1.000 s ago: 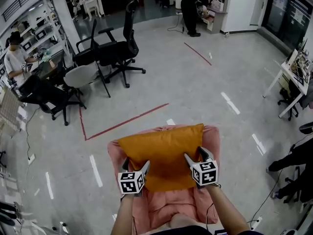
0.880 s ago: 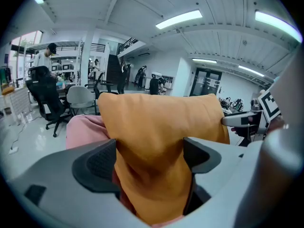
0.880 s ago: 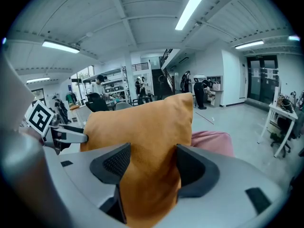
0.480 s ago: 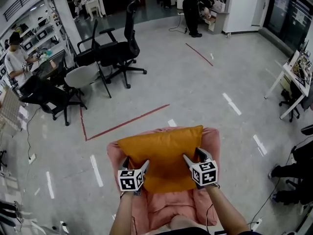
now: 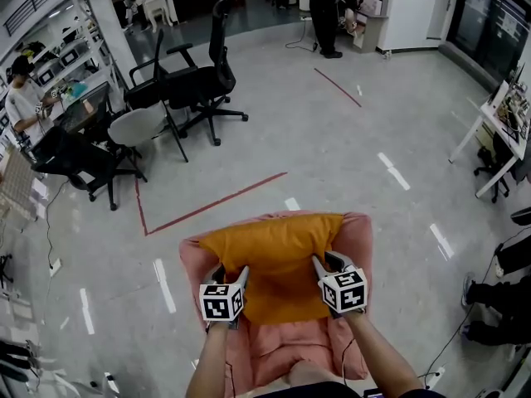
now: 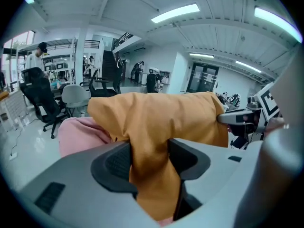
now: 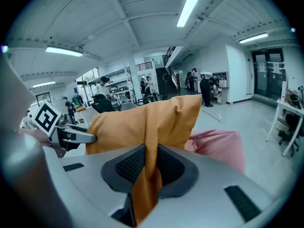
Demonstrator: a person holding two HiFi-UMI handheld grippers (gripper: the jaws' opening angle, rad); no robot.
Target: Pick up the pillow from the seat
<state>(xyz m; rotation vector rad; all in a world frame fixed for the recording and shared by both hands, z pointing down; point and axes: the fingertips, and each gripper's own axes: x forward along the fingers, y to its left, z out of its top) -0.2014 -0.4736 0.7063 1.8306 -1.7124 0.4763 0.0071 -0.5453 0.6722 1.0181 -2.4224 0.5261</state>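
Presently, listed from left to right.

- **Office chairs** (image 5: 195, 81): black, mesh-backed, on star bases. They stand well beyond the left fingers on a glossy grey floor (image 5: 332, 139).
- **Tape line** (image 5: 211, 206): red, thin and angled, stuck to the floor between the chairs and the fingers.
- **Left gripper** (image 5: 231, 275): smooth grey moulded shell with a cube of black-and-white square markers at its rear. The fingers (image 6: 116, 163) carry dark ribbed pads. They have just been closing and are clenched on a thick, bunched fold at the pillow's left edge.
- **Pillow** (image 5: 278, 259): mustard-orange matte cloth, soft and roughly rectangular. It is creased where it is pinched. It lies on the seat and spans from the left fingers to the right fingers, bulging upward beyond both.
- **Right gripper** (image 5: 328, 264): same grey shell and marker cube. Its ribbed fingers (image 7: 130, 164) have just been closing and are nearly together, nipping a thin flat fold at the pillow's right edge.
- **Seat** (image 5: 358, 239): a pink, plush, rounded armchair with a wrinkled cover. It sits under the pillow and shows outside both sets of fingers.
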